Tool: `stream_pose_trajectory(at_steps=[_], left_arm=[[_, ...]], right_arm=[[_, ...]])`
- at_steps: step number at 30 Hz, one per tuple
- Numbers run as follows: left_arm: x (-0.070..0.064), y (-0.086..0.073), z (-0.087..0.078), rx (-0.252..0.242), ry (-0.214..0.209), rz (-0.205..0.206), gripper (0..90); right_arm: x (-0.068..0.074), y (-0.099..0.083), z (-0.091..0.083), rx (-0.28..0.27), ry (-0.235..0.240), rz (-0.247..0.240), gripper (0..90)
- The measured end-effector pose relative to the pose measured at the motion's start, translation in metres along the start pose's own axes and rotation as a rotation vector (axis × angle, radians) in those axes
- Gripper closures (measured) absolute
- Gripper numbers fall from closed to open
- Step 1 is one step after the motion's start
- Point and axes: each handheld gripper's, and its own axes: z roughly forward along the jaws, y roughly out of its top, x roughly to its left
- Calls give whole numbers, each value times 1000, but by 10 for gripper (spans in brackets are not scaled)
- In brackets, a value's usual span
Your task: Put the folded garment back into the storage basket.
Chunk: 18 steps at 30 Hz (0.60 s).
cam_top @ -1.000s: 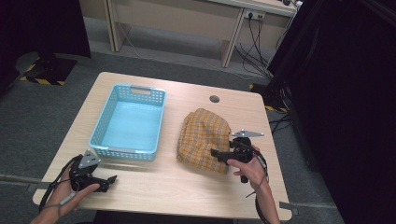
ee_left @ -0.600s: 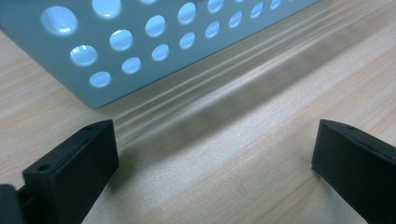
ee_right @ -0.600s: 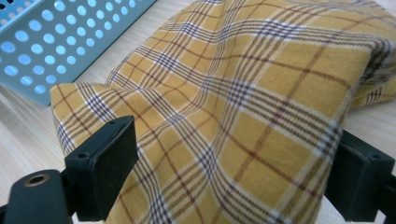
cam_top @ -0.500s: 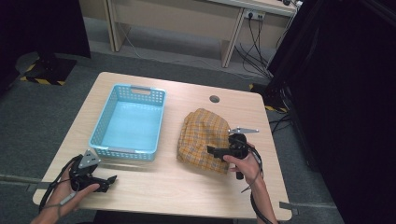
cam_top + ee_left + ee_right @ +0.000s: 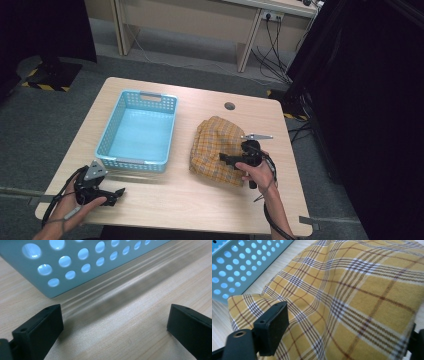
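1. Starting with the table (image 5: 200, 210): light wood, and everything sits on it.
2. Next we see the blue basket (image 5: 137, 131) on the table's left half, with perforated walls; nothing lies in it. Its holed wall (image 5: 82, 260) sits close in front of the left gripper's jaws.
3. We note the yellow plaid cloth (image 5: 216, 150) bunched on the right half, just beside the basket but apart from it. In the right gripper view the cloth (image 5: 352, 305) lies between the jaws, with the basket corner (image 5: 239, 262) behind it.
4. Our right gripper (image 5: 227, 159) is over the cloth's near right part; jaws spread wide across the fabric, not pinching anything yet.
5. Our left gripper (image 5: 117, 192) rests at the near left table edge, just before the basket; jaws wide apart, bare wood between them, holding nothing.
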Motion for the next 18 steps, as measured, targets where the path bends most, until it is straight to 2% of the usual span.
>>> stream_pose_trajectory(at_steps=[13,18], left_arm=[[0,0,0,0,0,0,0],[0,0,0,0,0,0,0]], right_arm=[[-5,4,18,38,6,33,230],[-8,9,19,37,6,56,237]])
